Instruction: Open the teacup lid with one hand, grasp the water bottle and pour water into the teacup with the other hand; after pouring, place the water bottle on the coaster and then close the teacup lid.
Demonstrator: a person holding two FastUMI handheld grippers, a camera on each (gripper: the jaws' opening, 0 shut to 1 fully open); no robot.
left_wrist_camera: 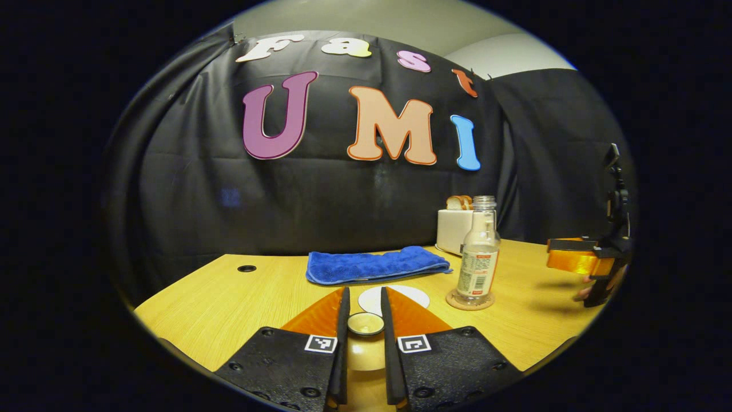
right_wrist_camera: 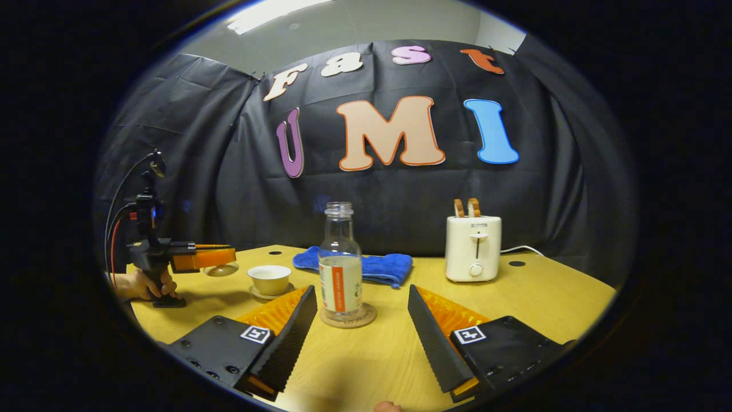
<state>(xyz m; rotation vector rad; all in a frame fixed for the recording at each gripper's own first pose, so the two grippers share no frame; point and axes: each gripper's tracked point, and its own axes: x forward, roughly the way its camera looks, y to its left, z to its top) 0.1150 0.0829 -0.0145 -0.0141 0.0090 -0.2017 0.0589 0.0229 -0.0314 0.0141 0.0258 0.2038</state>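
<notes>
- Water bottle (right_wrist_camera: 339, 260) stands upright and uncapped on the coaster (right_wrist_camera: 347, 316); glass-like, judged rigid, slick and breakable, best gripped mid-body.
- Teacup (right_wrist_camera: 269, 278) sits uncovered on its saucer, left of the bottle.
- Lid (left_wrist_camera: 365, 323) is pinched by its knob in the left hand-held gripper (left_wrist_camera: 365, 320).
- Right hand-held gripper (right_wrist_camera: 362, 317) is spread wide, the bottle just ahead between its fingers, untouched, above the bench (right_wrist_camera: 543, 297).

Both views look low across the table (left_wrist_camera: 229, 309) toward the wall, sharing the bottle (right_wrist_camera: 339, 263).
</notes>
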